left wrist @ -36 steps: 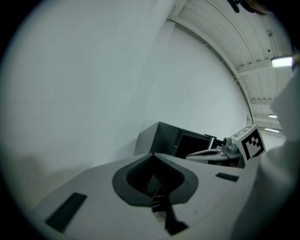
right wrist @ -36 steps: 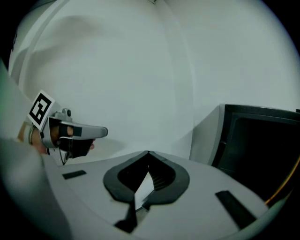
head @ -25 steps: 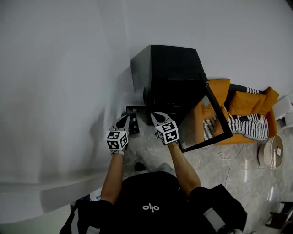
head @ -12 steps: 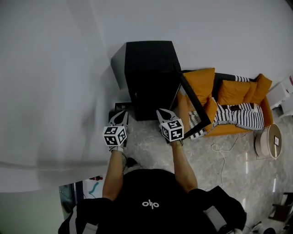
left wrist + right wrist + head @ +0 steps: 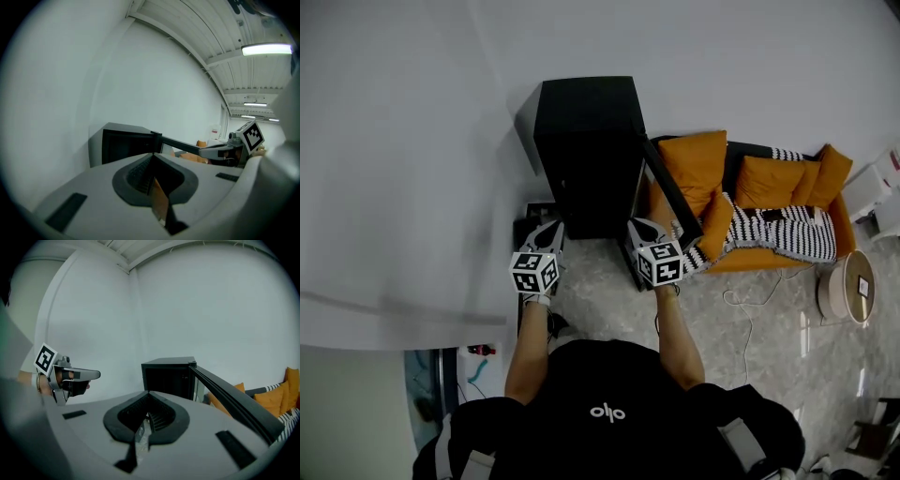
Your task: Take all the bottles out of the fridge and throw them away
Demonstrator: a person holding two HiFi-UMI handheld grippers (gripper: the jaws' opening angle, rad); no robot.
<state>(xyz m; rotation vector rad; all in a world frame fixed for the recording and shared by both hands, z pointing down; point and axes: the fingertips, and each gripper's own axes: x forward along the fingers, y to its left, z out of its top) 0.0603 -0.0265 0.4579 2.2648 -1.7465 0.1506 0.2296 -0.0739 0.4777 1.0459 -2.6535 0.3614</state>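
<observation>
L hand-held gripper (image 5: 547,232) & R hand-held gripper (image 5: 643,230) closed, empty, before open fridge (image 5: 586,141).

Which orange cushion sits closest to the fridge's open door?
The leftmost orange cushion, right behind the open door of the black fridge; the other cushions lie farther right.

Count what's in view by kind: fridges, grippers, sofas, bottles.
Black box-shaped fridge, door open: 1
Grey two-jaw grippers: 2 (left gripper, right gripper)
Orange cushioned sofa: 1
Bottles: 0 visible
Total: 4
</observation>
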